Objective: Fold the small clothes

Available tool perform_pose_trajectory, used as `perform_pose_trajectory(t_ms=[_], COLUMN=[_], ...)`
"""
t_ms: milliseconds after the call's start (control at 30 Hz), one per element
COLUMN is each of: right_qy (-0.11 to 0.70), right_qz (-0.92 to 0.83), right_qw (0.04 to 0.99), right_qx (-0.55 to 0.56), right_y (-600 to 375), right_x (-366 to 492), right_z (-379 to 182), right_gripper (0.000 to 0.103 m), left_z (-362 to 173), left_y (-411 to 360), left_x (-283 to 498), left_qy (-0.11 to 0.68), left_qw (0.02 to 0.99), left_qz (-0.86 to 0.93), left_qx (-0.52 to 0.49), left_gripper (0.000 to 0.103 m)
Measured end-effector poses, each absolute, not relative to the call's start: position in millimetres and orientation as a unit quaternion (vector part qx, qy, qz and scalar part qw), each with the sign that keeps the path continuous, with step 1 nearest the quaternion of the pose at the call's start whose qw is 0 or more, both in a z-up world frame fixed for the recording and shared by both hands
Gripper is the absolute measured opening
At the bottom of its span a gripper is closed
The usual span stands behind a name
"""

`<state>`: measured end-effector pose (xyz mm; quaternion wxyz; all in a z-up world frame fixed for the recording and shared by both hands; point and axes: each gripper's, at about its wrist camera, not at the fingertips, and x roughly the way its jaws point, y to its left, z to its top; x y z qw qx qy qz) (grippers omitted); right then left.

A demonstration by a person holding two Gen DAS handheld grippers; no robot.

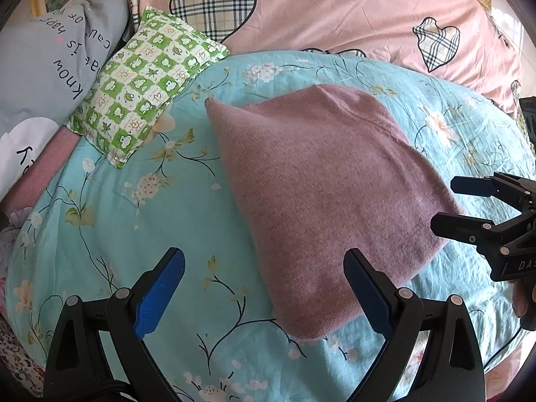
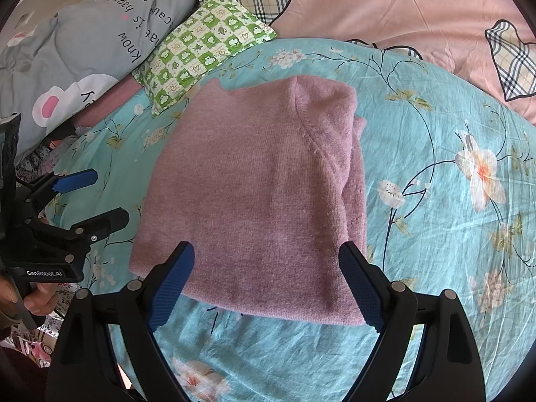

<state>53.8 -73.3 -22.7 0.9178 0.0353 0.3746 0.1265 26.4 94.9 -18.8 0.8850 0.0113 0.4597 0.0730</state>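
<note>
A mauve knitted garment point(image 1: 321, 194) lies folded into a rough rectangle on the turquoise floral sheet point(image 1: 150, 221). In the right wrist view the same garment point(image 2: 254, 194) shows a curved seam and stacked layers along its right edge. My left gripper point(image 1: 264, 288) hovers open above the garment's near left corner, nothing between its blue pads. My right gripper point(image 2: 266, 284) is open too, its jaws straddling the garment's near edge from above. Each gripper appears in the other's view: the right gripper point(image 1: 445, 204) at the garment's right side, the left gripper point(image 2: 109, 197) at its left side.
A green checked small pillow point(image 1: 144, 90) lies at the back left beside a grey printed pillow point(image 1: 50, 57). A pink quilt with plaid hearts point(image 1: 335, 10) covers the far side. A hand point(image 2: 37, 298) holds the left gripper's handle.
</note>
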Motion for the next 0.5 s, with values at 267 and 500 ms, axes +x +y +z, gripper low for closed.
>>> perform_pose_trajectory(t_ms=[267, 500], right_qy=[0.374, 0.374], right_qz=[0.128, 0.128], right_qw=[0.918, 0.918], right_qx=[0.035, 0.036], right_y=[-74.9, -74.8], right_x=[55.3, 55.0], right_z=[-20.7, -20.2], right_gripper=[0.088, 0.088], left_z=[-18.9, -19.3], left_y=[94.3, 94.4], left_x=[25.9, 26.6], left_qy=[0.459, 0.459], left_qw=[0.885, 0.886], left_qz=[0.073, 0.073], left_qx=[0.010, 0.010], left_gripper=[0.096, 0.096])
